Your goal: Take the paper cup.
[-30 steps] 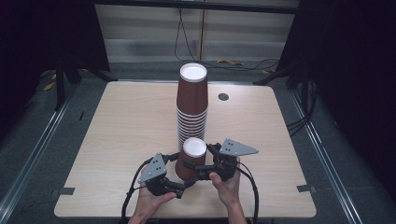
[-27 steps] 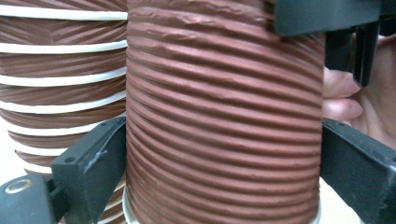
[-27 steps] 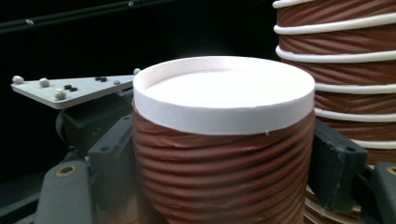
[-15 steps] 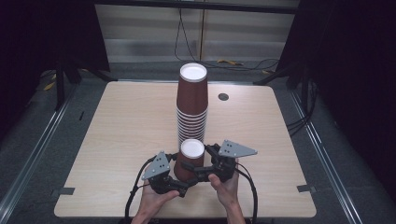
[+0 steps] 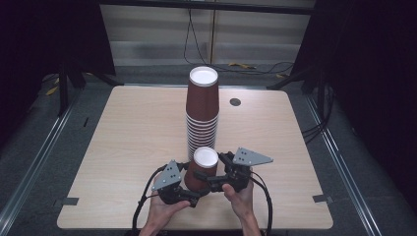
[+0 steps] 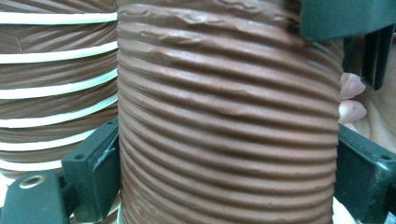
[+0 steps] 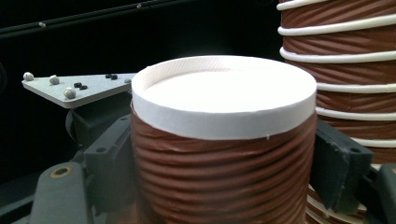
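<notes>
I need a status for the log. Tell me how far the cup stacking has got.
Done: a tall stack of upside-down brown cups stands mid-table. In hand: one more upside-down cup, just in front of the stack, clamped by the left gripper and the right gripper from opposite sides. Left: it is not yet on the stack; judging by the layout, lifting it on top probably follows.

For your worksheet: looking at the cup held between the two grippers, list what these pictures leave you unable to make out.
- Held cup: base hidden in the high view by both grippers.
- Same cup: top and bottom cut off by the left gripper view's edges.
- Cup stack: lowest rims hidden behind the held cup, so no count.
</notes>
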